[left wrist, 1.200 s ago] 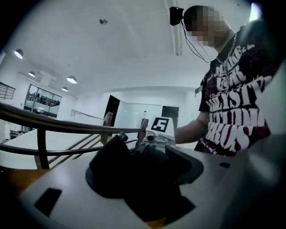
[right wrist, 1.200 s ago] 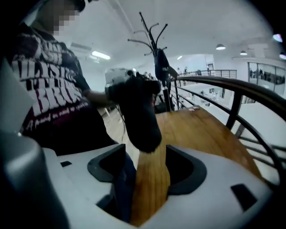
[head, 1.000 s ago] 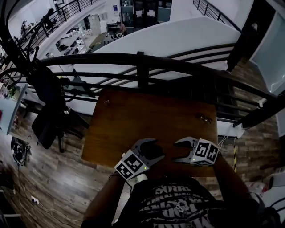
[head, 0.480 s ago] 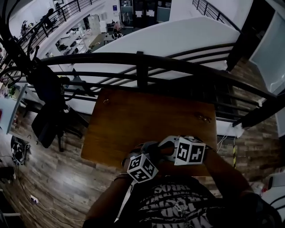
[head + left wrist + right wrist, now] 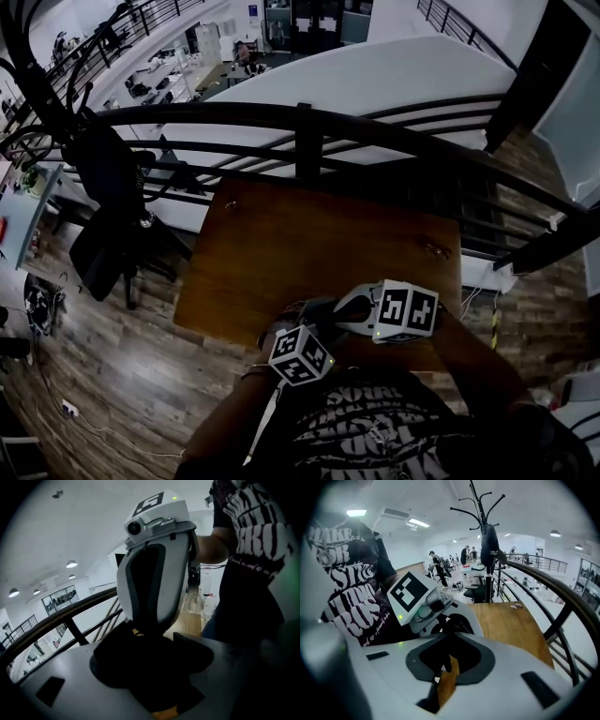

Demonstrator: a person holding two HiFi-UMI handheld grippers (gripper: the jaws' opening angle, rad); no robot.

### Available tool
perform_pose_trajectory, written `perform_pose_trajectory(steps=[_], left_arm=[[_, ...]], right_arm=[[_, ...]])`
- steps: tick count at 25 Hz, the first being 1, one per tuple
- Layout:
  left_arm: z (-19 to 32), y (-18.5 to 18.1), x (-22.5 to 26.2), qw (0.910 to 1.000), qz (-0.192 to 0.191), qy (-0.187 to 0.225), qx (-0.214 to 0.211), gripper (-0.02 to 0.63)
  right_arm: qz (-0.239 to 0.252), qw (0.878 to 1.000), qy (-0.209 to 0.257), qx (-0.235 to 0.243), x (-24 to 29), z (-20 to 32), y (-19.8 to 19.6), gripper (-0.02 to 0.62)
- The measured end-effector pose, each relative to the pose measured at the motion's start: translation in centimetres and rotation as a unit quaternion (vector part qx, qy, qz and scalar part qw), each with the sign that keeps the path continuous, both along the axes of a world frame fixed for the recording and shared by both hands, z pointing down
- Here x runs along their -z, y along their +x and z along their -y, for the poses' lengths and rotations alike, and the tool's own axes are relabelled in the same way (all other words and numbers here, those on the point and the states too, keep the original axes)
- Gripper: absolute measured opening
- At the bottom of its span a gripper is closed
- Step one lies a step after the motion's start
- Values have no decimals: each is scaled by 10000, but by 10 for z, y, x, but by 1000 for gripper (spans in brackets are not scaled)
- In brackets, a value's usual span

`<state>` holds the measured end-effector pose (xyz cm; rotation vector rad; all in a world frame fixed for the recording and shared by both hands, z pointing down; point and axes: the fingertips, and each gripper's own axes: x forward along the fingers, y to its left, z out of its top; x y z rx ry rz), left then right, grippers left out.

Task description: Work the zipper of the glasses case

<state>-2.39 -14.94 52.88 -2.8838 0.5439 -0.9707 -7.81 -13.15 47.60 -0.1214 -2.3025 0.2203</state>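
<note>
The person is wearing a black short-sleeved T-shirt (image 5: 366, 427) carrying bold white distressed lettering across the chest. The left tool (image 5: 152, 667) is showing a pale grey moulded shell with dark liners inside its jaws. It is carrying a cube (image 5: 300, 354) of black-and-white square markers, with a small green light (image 5: 401, 617) glowing beside it. The right tool (image 5: 446, 670) is wearing the same grey-and-black shell, a matching marker cube (image 5: 405, 309) and a round camera lens (image 5: 135, 527) at its top. Its jaws have just been closing, with the dark zipper pull (image 5: 444, 663) sitting between them.
</note>
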Motion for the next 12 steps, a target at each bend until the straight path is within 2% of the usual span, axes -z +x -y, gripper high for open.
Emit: perform_pose_trajectory(steps=[3, 6, 9, 10, 12], left_arm=[[3, 2, 12, 9995, -318, 24, 88, 285], [6, 1, 21, 9973, -718, 10, 167, 284], [12, -11, 33, 9921, -1190, -114, 374, 282], [14, -15, 36, 9913, -1238, -131, 417, 282], [17, -20, 37, 9937, -1045, -28, 396, 282]], right_arm=[[367, 9986, -143, -359, 11, 6, 1, 21], [753, 9911, -522, -962, 15, 16, 12, 11], [568, 9858, -574, -1469, 1, 29, 43, -3], [570, 9843, -623, -1553, -1, 29, 50, -3], [707, 9814, -694, -1646, 2, 27, 54, -3]])
